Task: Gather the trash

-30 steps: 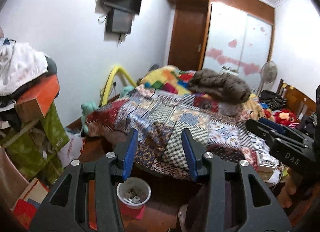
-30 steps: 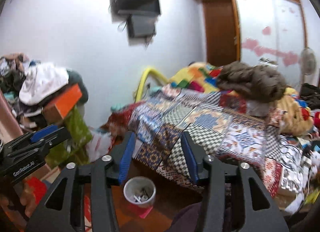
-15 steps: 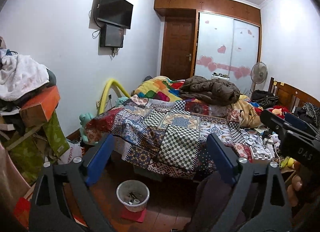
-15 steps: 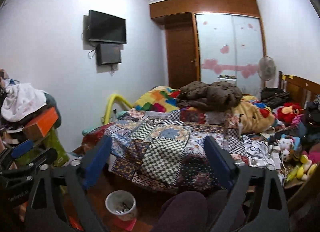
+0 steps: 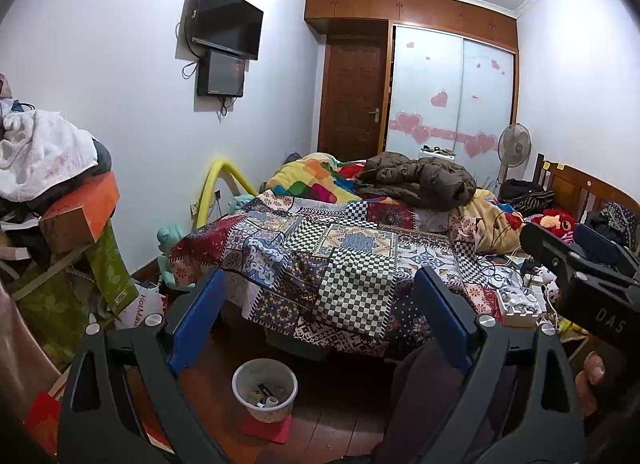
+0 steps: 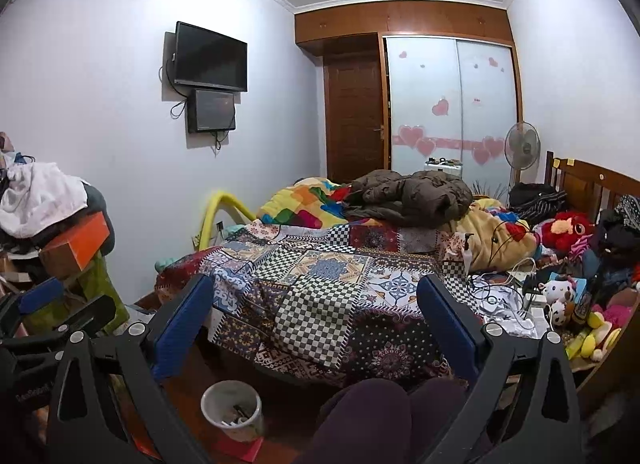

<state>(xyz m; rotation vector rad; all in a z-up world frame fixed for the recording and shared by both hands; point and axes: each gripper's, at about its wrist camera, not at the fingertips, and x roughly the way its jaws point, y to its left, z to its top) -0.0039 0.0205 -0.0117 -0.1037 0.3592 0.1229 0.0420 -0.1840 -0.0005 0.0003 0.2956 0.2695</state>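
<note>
A small white waste bin [image 5: 265,389] with scraps inside stands on a red mat on the wooden floor below the bed's foot; the right wrist view shows the bin [image 6: 232,409] too. My left gripper [image 5: 320,292] is open, its blue pads wide apart with nothing between them, held above and behind the bin. My right gripper [image 6: 316,300] is open and empty as well. In the left wrist view the right gripper [image 5: 576,252] shows at the right edge. The left gripper [image 6: 44,304] shows at the left edge of the right wrist view.
A bed with a patchwork quilt [image 5: 340,256] fills the middle, with a brown jacket [image 5: 416,180] and plush toys [image 6: 568,228] on it. Piled boxes and clothes [image 5: 52,192] stand at left. Cables and small items [image 6: 504,296] lie at the bed's right. A person's knees [image 6: 380,416] are below.
Both grippers opened from about half shut to wide. Both views pulled back from the bed and tilted up, so more of the ceiling and room shows. The bin stayed put.
</note>
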